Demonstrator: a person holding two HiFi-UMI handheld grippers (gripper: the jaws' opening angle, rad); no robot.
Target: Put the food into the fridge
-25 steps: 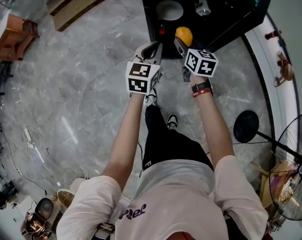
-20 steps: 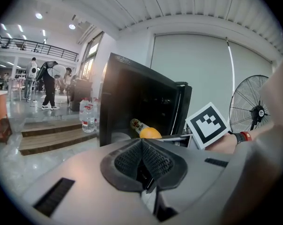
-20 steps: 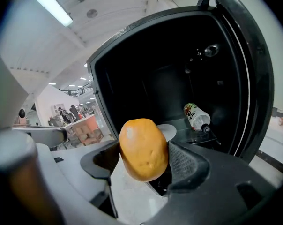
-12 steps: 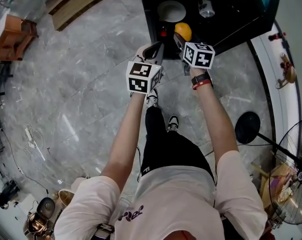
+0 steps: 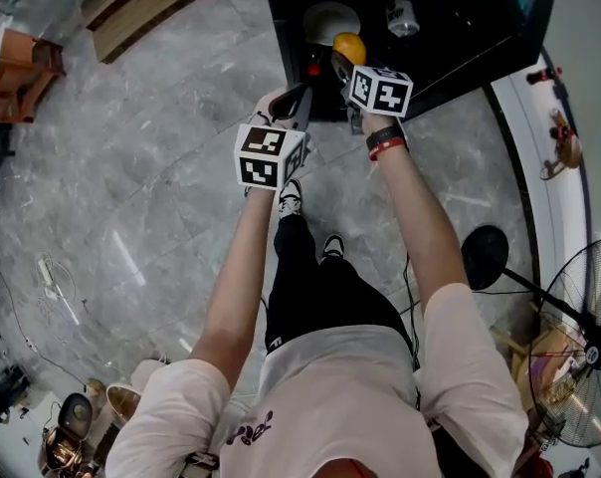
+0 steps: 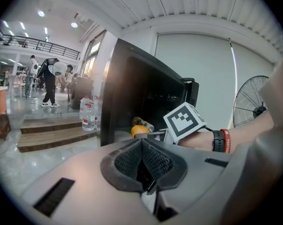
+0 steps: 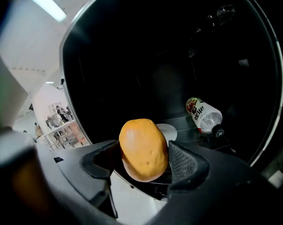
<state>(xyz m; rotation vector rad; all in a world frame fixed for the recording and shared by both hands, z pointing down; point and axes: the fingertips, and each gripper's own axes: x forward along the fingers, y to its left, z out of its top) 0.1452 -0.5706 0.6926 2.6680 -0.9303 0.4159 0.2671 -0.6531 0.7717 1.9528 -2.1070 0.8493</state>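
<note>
Orange, smooth, faintly dimpled oval fruit [image 7: 143, 146] in the right claw [image 7: 145, 162]

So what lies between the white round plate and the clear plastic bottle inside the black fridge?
Nothing: only bare dark shelf separates the white round plate from the clear plastic bottle, as the head view and right gripper view show.

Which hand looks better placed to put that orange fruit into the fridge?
The right. The right gripper holds the orange fruit between its jaws at the open fridge; the left gripper, jaws shut and empty, hangs outside it.
</note>
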